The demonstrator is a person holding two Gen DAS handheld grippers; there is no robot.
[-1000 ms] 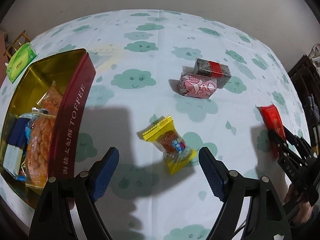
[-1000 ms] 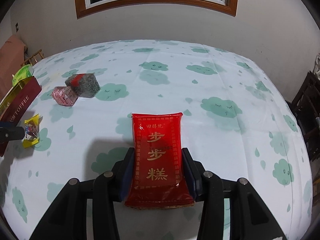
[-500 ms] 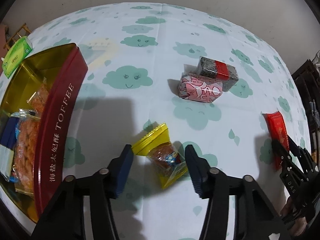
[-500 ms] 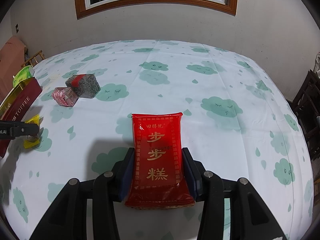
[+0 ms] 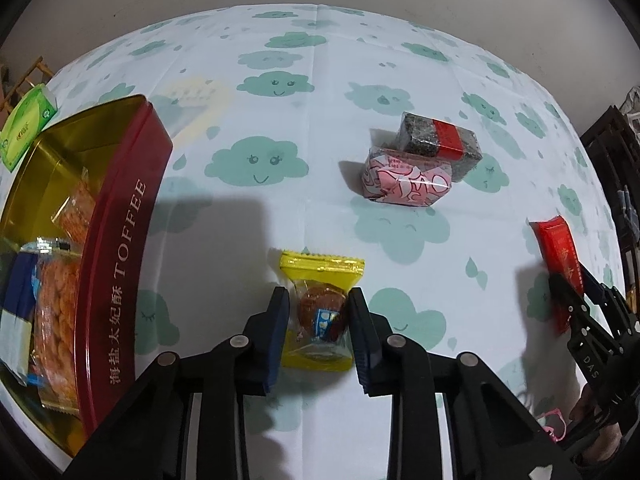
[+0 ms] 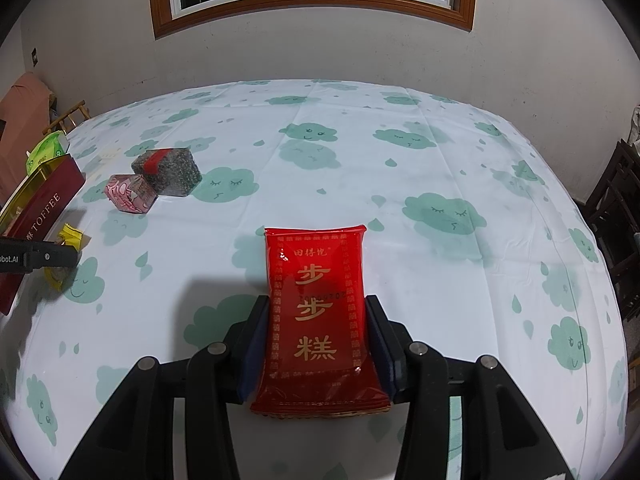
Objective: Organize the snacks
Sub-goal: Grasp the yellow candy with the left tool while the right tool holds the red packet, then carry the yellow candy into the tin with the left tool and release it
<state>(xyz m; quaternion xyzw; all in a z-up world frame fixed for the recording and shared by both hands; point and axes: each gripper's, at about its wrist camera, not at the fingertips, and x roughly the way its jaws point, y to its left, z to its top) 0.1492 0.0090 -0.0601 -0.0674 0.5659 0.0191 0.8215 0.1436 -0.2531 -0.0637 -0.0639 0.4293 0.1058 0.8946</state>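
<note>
The left gripper (image 5: 318, 312) has just been closing, and the yellow snack packet (image 5: 320, 312) that a second ago lay loose ahead of wide-spread jaws now sits between them, its sides pinched by the blue pads. The packet has also turned, its crimped end now pointing toward twelve o'clock. By the look of it, the grasp is made and the lift toward the toffee tin (image 5: 120, 240) can follow; the tin stands open at about nine o'clock in the left wrist view, already holding several wrapped snacks.

The right gripper (image 6: 316, 340) has not changed: its jaws stand at a middling width, pressed against both long edges of the red snack packet (image 6: 320, 312), which rests flat on the cloud-print tablecloth (image 6: 440, 160).

Two more items wait unclaimed at about one o'clock from the left gripper: a pink wrapped block (image 5: 404, 178) touching a dark block with a red band (image 5: 438, 142). A green tissue pack (image 5: 26, 124) lies beyond the tin, at roughly ten o'clock.
</note>
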